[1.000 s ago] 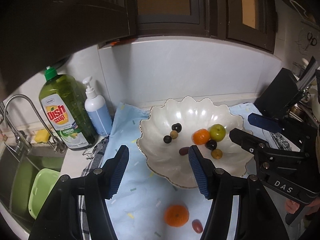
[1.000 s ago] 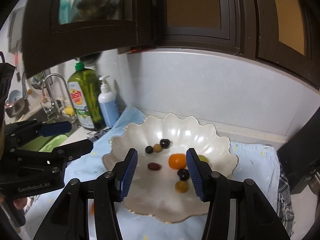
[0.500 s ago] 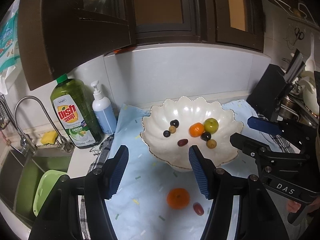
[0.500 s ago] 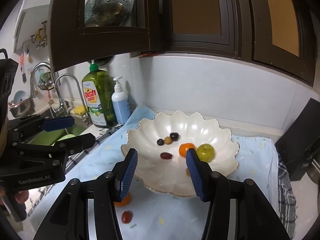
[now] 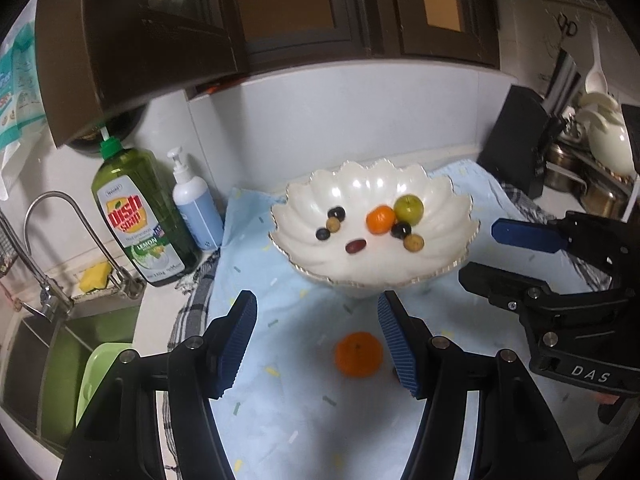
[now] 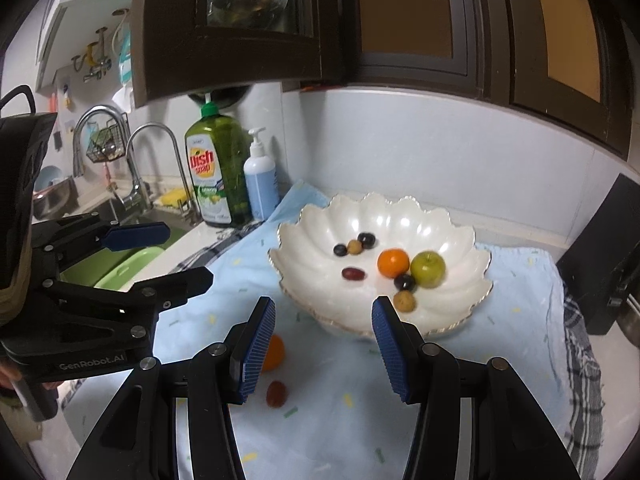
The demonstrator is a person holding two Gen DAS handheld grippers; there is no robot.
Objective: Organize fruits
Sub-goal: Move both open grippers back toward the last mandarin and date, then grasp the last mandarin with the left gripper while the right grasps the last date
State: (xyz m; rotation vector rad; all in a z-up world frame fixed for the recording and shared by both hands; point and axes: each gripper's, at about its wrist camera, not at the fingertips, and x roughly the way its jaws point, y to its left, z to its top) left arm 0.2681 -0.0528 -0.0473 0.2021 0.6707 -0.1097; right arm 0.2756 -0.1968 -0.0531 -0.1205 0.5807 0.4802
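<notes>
A white scalloped bowl [image 5: 436,196] [image 6: 460,240] stands on a light blue cloth. It holds an orange [image 5: 380,219], a green apple [image 5: 408,208], a red grape [image 5: 355,246] and several dark and tan small fruits. On the cloth in front lie a loose orange [image 5: 358,354] [image 6: 273,353] and a red grape [image 6: 276,393]. My left gripper [image 5: 318,346] is open, above and just behind the loose orange. My right gripper [image 6: 322,350] is open and empty, in front of the bowl; the loose fruits lie at its left finger [image 6: 256,352].
A green dish soap bottle [image 5: 138,216] and a blue pump bottle [image 5: 198,210] stand left of the bowl. A sink with a tap [image 5: 60,240] and a green tub [image 5: 96,376] is further left. A black block [image 5: 516,136] stands at the right.
Both grippers have pulled back and up from the bowl. The bowl looks smaller and farther, and the loose orange and grape on the cloth have come into the right wrist view.
</notes>
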